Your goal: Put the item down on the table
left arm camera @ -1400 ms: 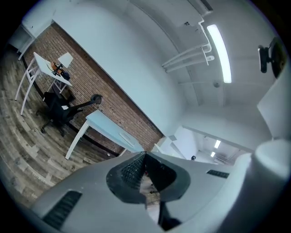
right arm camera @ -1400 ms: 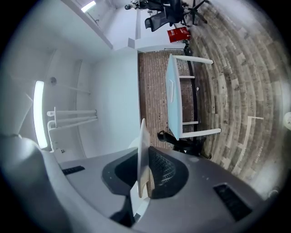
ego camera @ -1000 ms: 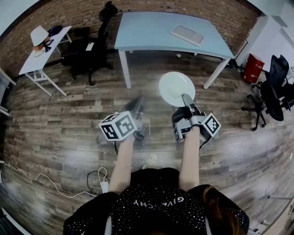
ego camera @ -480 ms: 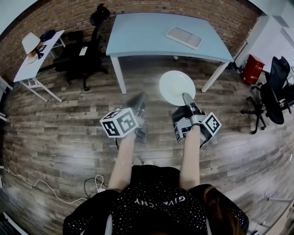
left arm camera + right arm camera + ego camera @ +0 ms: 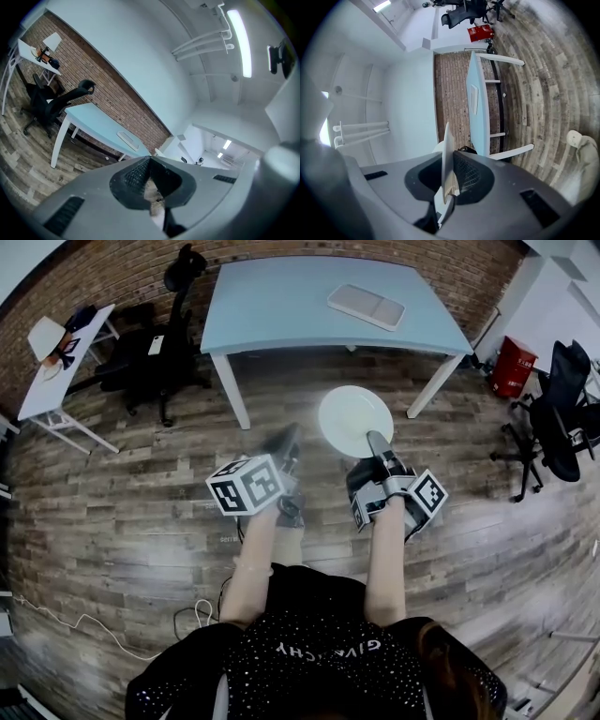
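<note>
Low in the centre of the head view, the left hand-held gripper (image 5: pixel 281 451) has its jaws pressed together on nothing. Just right of it, the right hand-held gripper (image 5: pixel 375 442) pinches the near rim of a round white plate (image 5: pixel 354 418), held over the wooden plank floor (image 5: pixel 141 493). Further up, apart from the plate, stands the light blue counter (image 5: pixel 281 306), with a white rectangular tray (image 5: pixel 366 307) on its right part.
</note>
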The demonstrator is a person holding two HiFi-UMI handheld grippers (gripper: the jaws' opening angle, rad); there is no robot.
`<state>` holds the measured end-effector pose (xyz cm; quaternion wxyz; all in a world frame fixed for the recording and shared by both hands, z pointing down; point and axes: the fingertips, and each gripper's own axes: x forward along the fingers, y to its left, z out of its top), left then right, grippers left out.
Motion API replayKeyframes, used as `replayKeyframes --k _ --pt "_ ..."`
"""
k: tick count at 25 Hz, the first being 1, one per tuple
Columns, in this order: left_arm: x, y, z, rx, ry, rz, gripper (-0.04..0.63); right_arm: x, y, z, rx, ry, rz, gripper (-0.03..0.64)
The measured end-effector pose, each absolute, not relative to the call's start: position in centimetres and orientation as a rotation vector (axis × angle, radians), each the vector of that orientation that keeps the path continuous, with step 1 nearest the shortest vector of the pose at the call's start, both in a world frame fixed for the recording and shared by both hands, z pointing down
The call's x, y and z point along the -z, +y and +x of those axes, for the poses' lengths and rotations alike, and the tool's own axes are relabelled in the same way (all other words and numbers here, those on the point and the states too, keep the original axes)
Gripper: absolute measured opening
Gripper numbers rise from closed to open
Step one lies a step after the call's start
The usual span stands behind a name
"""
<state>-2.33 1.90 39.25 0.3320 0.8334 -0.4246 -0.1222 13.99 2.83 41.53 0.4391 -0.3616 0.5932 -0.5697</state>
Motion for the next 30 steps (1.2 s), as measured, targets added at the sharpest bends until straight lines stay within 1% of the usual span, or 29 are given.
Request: replayKeyframes --k 6,15,23,30 --pt "-39.5 -1.9 -1.5 0.33 -1.084 2.18 0.011 -41.7 -0.6 15.0 1.397 1.465 -0.912 0.034" --pt "-39.6 -12.0 1.5 0.302 -1.009 2.189 0.011 -41.5 -9.7 17.0 1.379 1.448 -0.956 0.034" --pt "-36.8 -25.0 3.5 0.273 -0.968 2.267 0.011 -39.5 -21.4 18.6 1.32 1.418 -0.994 0.034" --pt "-36.1 -36.0 5.4 0.258 -0.918 2.274 0.011 -38.4 -31.5 20.7 1.279 1.39 -1.018 0.034"
